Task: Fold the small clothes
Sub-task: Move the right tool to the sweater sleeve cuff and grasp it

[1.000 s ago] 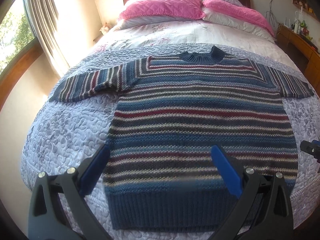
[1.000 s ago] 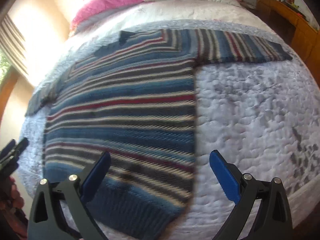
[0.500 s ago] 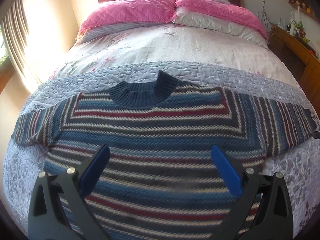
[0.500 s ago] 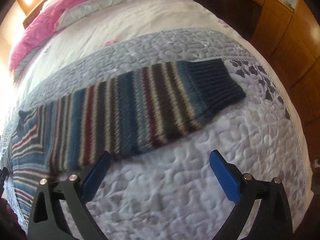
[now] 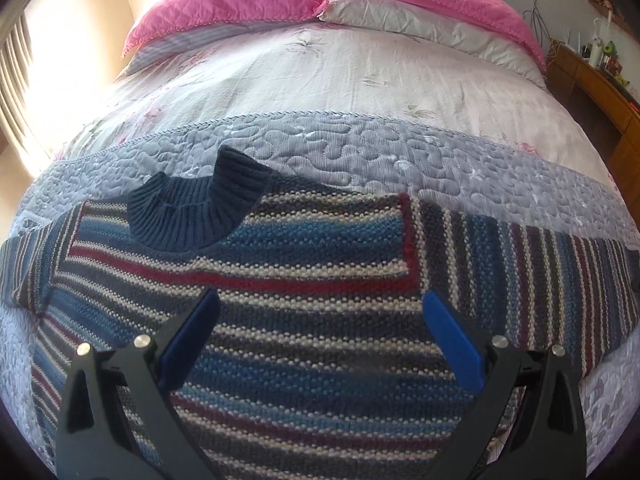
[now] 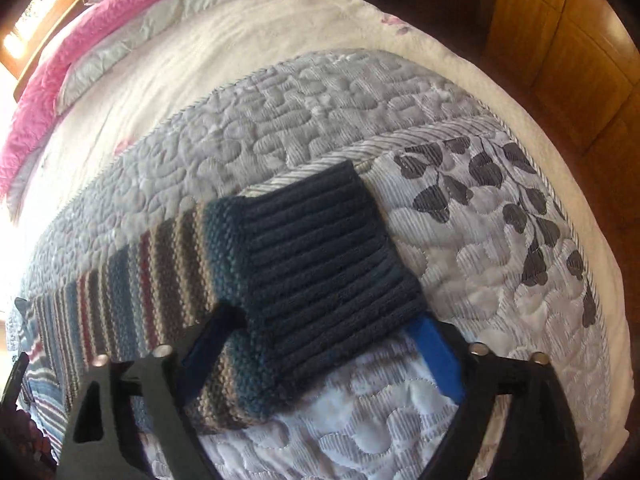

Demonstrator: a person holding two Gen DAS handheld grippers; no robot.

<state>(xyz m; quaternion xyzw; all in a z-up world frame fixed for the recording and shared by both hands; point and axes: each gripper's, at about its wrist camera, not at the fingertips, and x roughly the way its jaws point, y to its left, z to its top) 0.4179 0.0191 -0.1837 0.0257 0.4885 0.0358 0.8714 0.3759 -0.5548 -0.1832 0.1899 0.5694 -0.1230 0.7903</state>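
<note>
The striped sweater is spread flat at frame centre; the left gripper is held spread above it, the right gripper spread around the navy cuff.

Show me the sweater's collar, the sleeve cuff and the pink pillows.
collar [image 5: 192, 216], left wrist view, ribbed navy neckband.
sleeve cuff [image 6: 320, 260], right wrist view, middle of ribbed navy end.
pink pillows [image 5: 224, 8], left wrist view, left pillow's top.

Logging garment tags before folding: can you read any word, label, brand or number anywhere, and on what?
None readable.
Striped sweater: no tag or print shows, not at the collar nor the cuff.
Items on the wooden dresser: too small and blurred to read.
</note>
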